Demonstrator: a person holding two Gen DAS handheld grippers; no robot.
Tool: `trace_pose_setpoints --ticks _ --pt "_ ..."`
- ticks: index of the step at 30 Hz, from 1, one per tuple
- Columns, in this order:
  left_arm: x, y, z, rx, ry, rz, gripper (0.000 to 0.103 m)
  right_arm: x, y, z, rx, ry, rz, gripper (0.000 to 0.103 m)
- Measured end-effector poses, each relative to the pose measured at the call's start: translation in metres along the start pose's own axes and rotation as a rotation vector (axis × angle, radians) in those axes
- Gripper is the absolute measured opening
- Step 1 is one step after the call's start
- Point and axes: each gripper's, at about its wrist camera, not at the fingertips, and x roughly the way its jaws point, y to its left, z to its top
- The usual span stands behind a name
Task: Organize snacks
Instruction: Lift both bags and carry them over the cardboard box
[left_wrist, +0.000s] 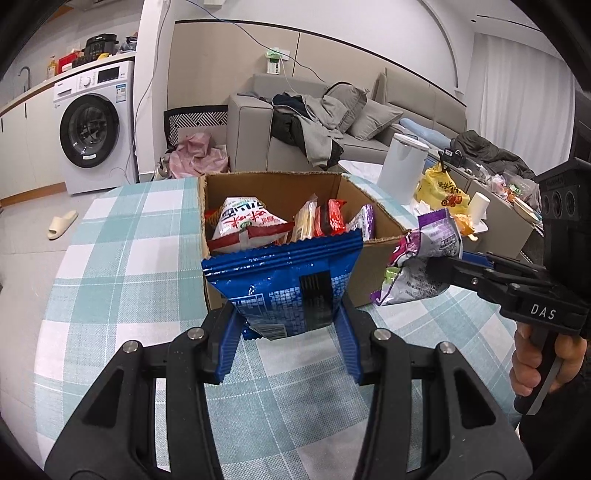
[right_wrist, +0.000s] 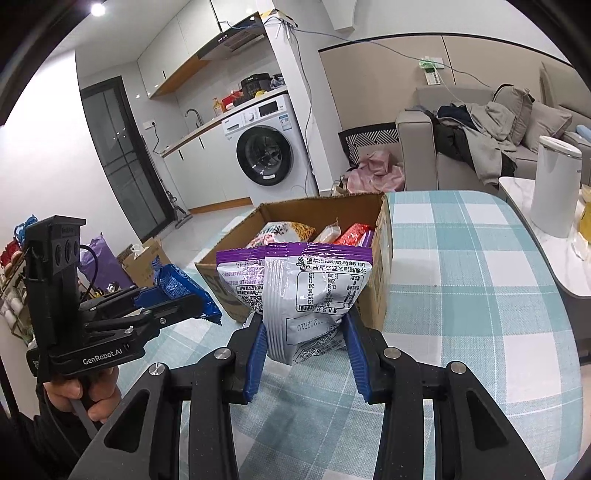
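Left gripper (left_wrist: 290, 321) has its jaws clamped on a glossy blue foil snack packet (left_wrist: 284, 280), gripping the lower end; the packet stands upright with its crimped top edge level with the near rim of the open brown cardboard box (left_wrist: 273, 186). Packet sits just in front of the box's near wall, above the surface, not inside.

Right gripper (right_wrist: 304, 334) has its jaws closed on a silver-and-purple plastic snack bag (right_wrist: 314, 291), also held by the bottom, top seam up, print upside down. Bag hangs just before the box's (right_wrist: 382, 266) near corner, outside it. From the left view the same bag (left_wrist: 421, 258) is off the box's right side, level with the rim.

Box already holds several packets: a white-and-red bag (left_wrist: 247, 225), a pale yellow one (left_wrist: 306, 221), a red one (left_wrist: 334, 218), a purple-edged one (left_wrist: 365, 221).

Box stands on the teal-and-white checked tablecloth surface (left_wrist: 122, 254). Both grippers are side by side, near each other, not touching. White front-load washing machine (right_wrist: 267, 144) and grey sofa (left_wrist: 255, 122) behind.
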Motion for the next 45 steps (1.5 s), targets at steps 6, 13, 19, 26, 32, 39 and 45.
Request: trace_pose_setpoints --ticks 6,13,19,26,32,39,45 --pt "-0.006 0.002 0.006 -0.001 -0.019 0.013 0.043 -0.011 -0.001 0.007 0.017 -0.044 -0.007 0.040" --pt "-0.011 0.004 0.019 -0.015 -0.047 0.015 0.043 -0.012 0.000 0.019 0.020 -0.063 -0.009 0.040" --pt "-0.013 0.000 0.031 -0.010 -0.067 0.014 0.043 -0.010 0.006 0.029 0.015 -0.077 -0.015 0.040" --pt "-0.009 0.001 0.047 -0.016 -0.083 0.027 0.043 -0.004 0.007 0.040 0.021 -0.091 -0.022 0.040" --pt "-0.002 0.006 0.060 -0.025 -0.089 0.053 0.043 -0.001 0.006 0.050 0.027 -0.096 -0.036 0.040" --pt "0.012 0.012 0.071 -0.027 -0.087 0.083 0.043 0.007 0.002 0.062 0.045 -0.092 -0.048 0.040" --pt "0.027 0.010 0.076 -0.014 -0.074 0.103 0.043 0.021 0.001 0.068 0.051 -0.071 -0.056 0.040"
